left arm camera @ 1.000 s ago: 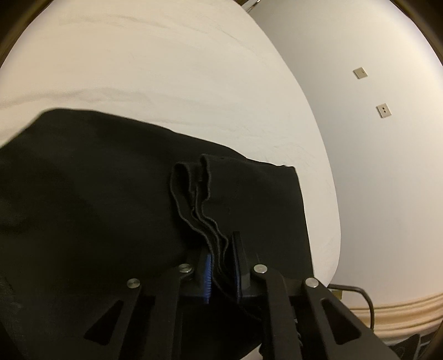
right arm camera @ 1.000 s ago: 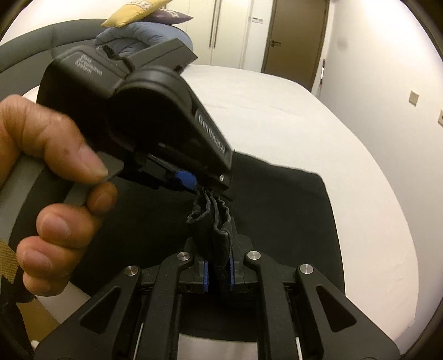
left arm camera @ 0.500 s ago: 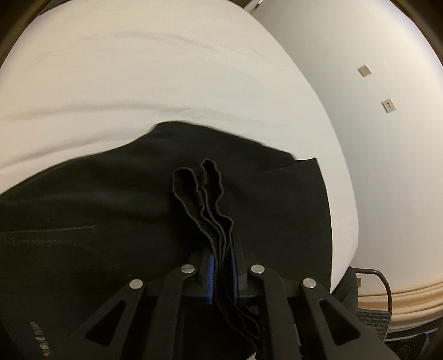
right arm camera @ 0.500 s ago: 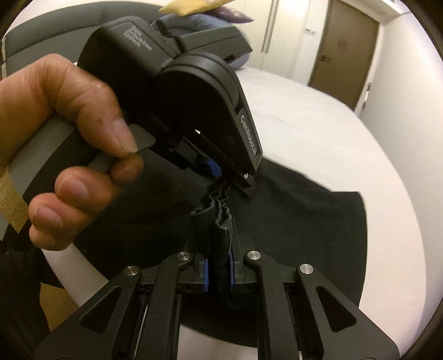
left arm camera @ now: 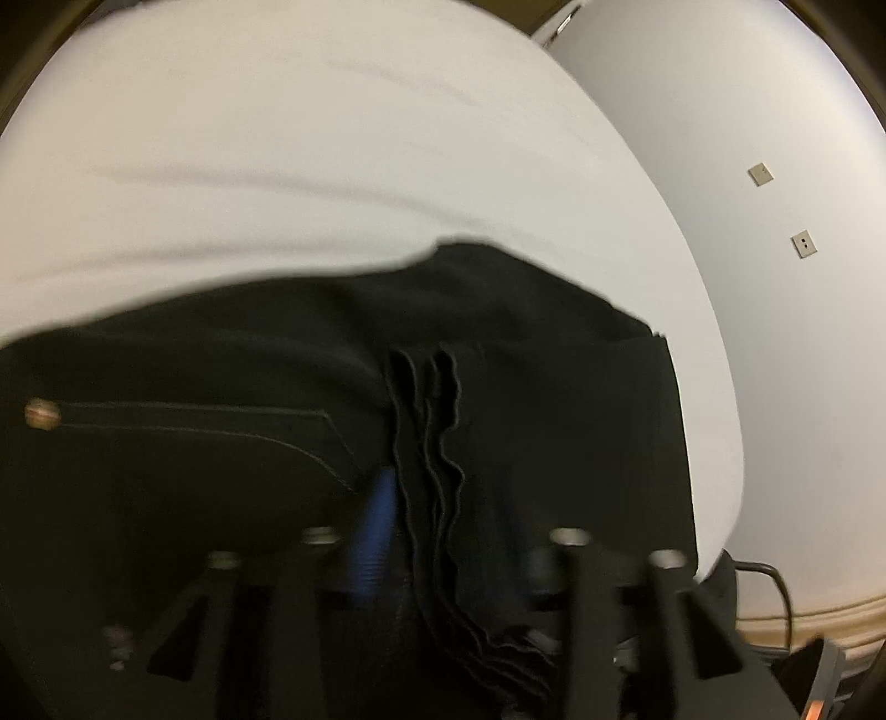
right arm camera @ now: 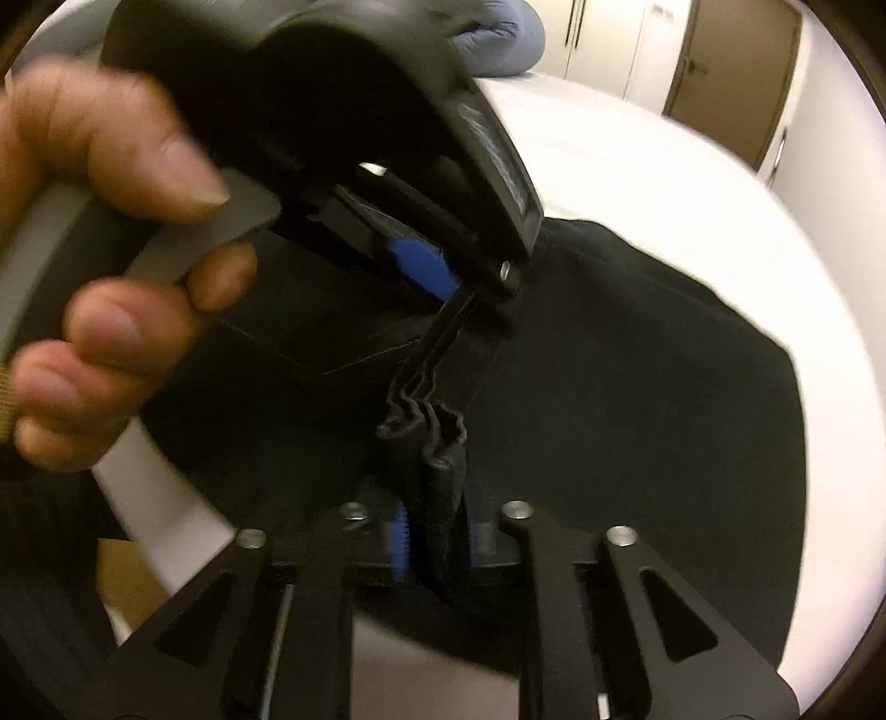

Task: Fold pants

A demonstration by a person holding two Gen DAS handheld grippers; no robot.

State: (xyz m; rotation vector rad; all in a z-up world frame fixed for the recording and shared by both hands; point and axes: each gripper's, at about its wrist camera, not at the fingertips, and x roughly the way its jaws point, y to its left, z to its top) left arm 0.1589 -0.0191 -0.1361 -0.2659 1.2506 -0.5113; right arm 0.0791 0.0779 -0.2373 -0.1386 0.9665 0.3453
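Observation:
Black pants (left arm camera: 232, 443) lie folded on a white bed (left arm camera: 332, 138), with a pocket seam and a metal button (left arm camera: 41, 414) showing at the left. A bunched stack of hem layers (left arm camera: 432, 432) stands between the fingers of my left gripper (left arm camera: 448, 531), whose jaws stand apart around it; this view is blurred. My right gripper (right arm camera: 434, 531) is shut on the same bunched edge (right arm camera: 443, 459). In the right wrist view the hand-held left gripper (right arm camera: 470, 288) is just above and beyond, at the pants (right arm camera: 637, 415) edge.
A white wall with two small plates (left arm camera: 803, 243) stands right of the bed. A cable and skirting (left arm camera: 775, 587) run below it. A blue pillow (right arm camera: 509, 39), closet doors and a brown door (right arm camera: 725, 72) are at the far end.
The left gripper's jaws have spread apart from the bunched edge they were clamping. Both grippers have moved over the pants, so the pocket and button now show. The right stays clamped.

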